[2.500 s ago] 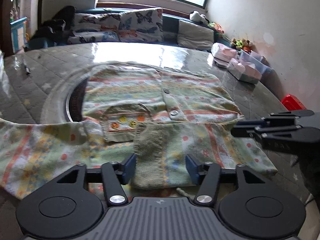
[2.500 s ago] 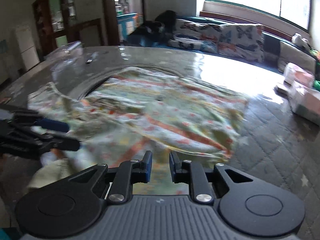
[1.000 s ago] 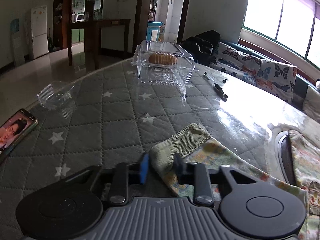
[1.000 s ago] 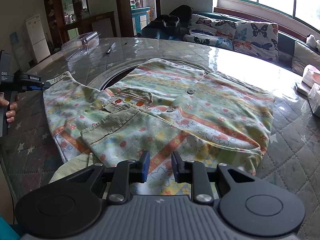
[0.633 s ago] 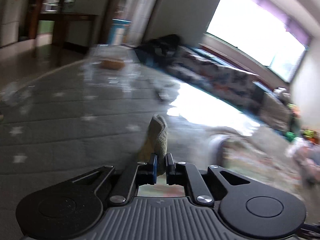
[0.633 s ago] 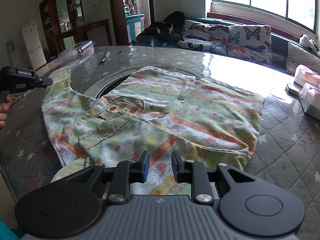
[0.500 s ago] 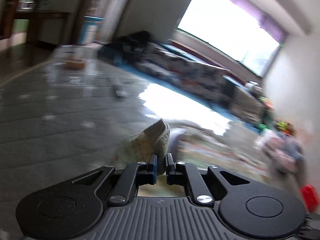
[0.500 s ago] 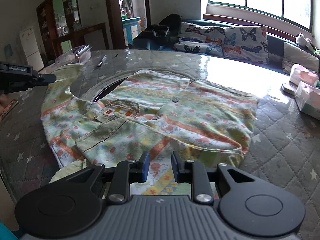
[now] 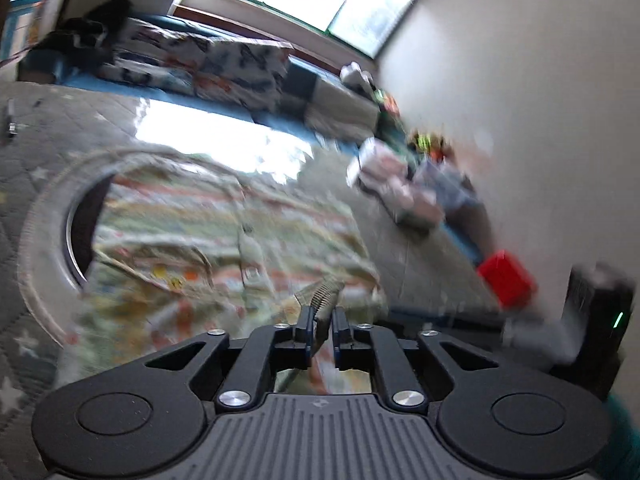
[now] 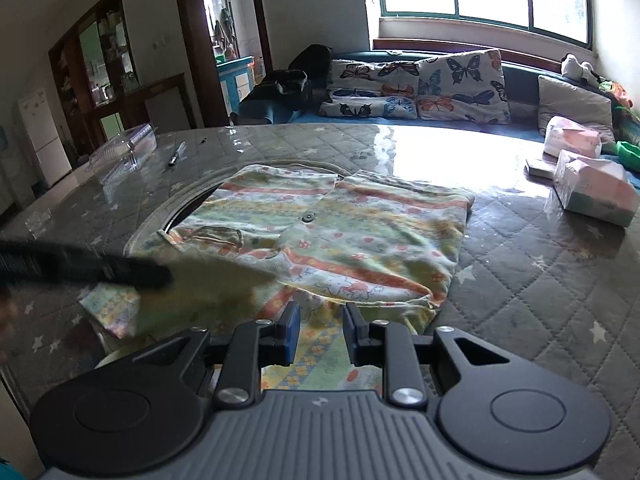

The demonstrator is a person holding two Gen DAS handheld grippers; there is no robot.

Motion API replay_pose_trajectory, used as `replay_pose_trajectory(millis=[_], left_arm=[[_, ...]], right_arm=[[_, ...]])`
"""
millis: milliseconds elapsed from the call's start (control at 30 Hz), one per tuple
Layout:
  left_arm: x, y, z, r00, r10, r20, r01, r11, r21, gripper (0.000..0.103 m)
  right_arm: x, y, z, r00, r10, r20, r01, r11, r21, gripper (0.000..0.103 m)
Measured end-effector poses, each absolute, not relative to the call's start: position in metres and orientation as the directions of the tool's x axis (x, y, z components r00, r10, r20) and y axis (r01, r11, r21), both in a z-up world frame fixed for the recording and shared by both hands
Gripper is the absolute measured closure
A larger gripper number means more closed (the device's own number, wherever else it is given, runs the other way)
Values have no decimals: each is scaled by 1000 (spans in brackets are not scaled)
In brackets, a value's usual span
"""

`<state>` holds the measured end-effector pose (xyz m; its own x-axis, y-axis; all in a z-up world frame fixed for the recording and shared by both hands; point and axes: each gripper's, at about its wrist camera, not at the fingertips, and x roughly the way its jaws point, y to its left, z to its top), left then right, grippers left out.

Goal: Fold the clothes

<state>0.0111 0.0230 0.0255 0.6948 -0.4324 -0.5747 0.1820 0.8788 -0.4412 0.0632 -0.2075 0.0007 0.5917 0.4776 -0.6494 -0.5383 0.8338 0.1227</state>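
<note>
The left gripper (image 9: 320,326) has its fingers (image 9: 304,330) pinched nearly together on the ribbed cuff (image 9: 325,294) of a sleeve, which sticks up out of the narrow gap between them. A grip on the cuff makes sense for a fold: it is the stiffest, outermost end of the sleeve, so carrying it carries the whole sleeve across. The left wrist view is smeared with blur, so how the sleeve trails behind the cuff cannot be told.

The right gripper (image 10: 319,334) stands with its fingers (image 10: 289,334) parted, nothing between them, low over the near hem. Judging by that place, it is there to steady the cloth or to be ready for the hem; whether it touches the fabric is unclear.

The shirt (image 10: 340,232) lies face up on the quilted, star-printed tabletop (image 10: 540,280), ahead of the right fingers and reaching back under them. It is a pale green and yellow garment crossed by orange stripes and small printed figures, with a button (image 10: 308,217) on its placket and a chest pocket (image 10: 218,236) to the left of the fingers. Its far edge lies flat and squared; the near left part is rumpled and partly hidden by a dark blurred bar, likely the other gripper. Part of the body overlaps a round opening (image 10: 182,210) in the tabletop.
</note>
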Motion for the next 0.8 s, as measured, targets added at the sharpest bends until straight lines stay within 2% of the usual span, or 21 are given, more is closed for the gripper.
replay_pose_trajectory(millis=[33, 67, 133, 200, 267, 333, 400, 467, 800], left_arm=[[9, 21, 22, 689, -422, -589, 182, 888, -423, 83], [8, 21, 19, 688, -408, -600, 179, 897, -405, 67], [6, 21, 14, 686, -380, -621, 173, 914, -368, 50], [3, 25, 13, 691, -352, -631, 161, 926, -341, 46], [-1, 30, 13, 699, -325, -637, 146, 937, -318, 32], [-4, 37, 15, 717, -287, -635, 126, 950, -287, 24], [-7, 45, 17, 737, -245, -630, 105, 962, -252, 19], [-9, 52, 19, 749, -222, -624, 90, 967, -237, 10], [-2, 75, 14, 773, -139, -619, 9, 978, -208, 0]], right_arm=[[64, -207, 1, 590, 481, -649, -540, 832, 126, 80], [64, -207, 1, 588, 483, -649, -542, 831, 129, 80], [65, -202, 0, 581, 487, -653, -546, 827, 131, 80], [66, -197, -1, 574, 490, -656, -551, 824, 134, 80], [67, -192, -3, 567, 494, -660, -555, 820, 137, 80], [68, -187, -4, 560, 497, -663, -560, 817, 140, 80], [69, -186, -3, 562, 500, -659, -553, 819, 150, 80], [71, -191, 1, 568, 501, -653, -540, 825, 163, 80], [81, -179, -18, 509, 486, -710, -537, 824, 180, 80]])
